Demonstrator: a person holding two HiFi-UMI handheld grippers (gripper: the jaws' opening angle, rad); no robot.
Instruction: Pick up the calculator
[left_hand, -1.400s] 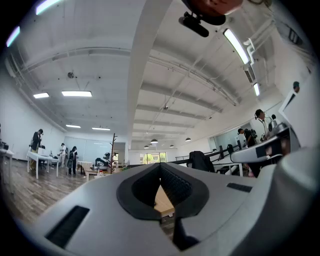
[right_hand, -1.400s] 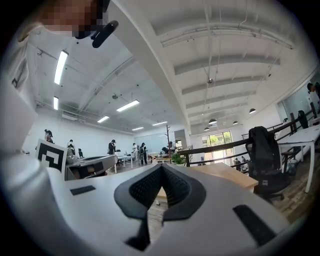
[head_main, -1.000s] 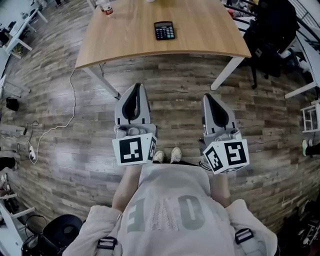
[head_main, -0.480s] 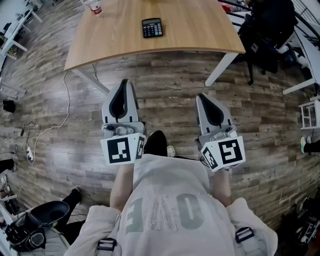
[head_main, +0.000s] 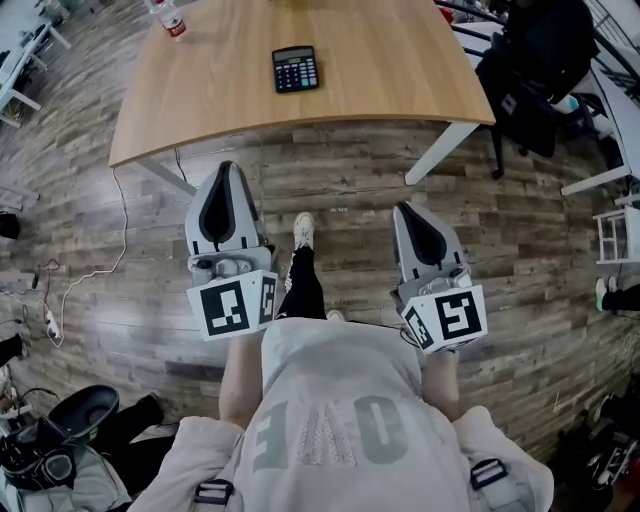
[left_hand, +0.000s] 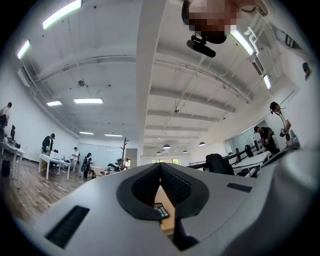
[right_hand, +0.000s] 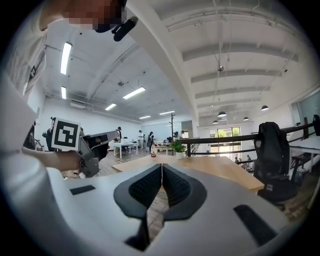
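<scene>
Holding L gripper (head_main: 227, 168) & R gripper (head_main: 409, 208) over wood floor (head_main: 345, 190), both w/ jaws pressed together; well apart from calculator (head_main: 296, 70) on desk (head_main: 400, 65).

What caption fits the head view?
Person faces wooden table bearing a calculator; left gripper and right gripper shut, empty.

Grey left gripper (head_main: 229, 166), marker cube (head_main: 235, 307), pale shirt (head_main: 325, 420)

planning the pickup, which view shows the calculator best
The head view: the calculator lies whole on the wooden table, seen from above. The left gripper view catches only a sliver of it, low in frame. The right gripper view shows the table nearly edge-on, with no calculator discernible.
</scene>
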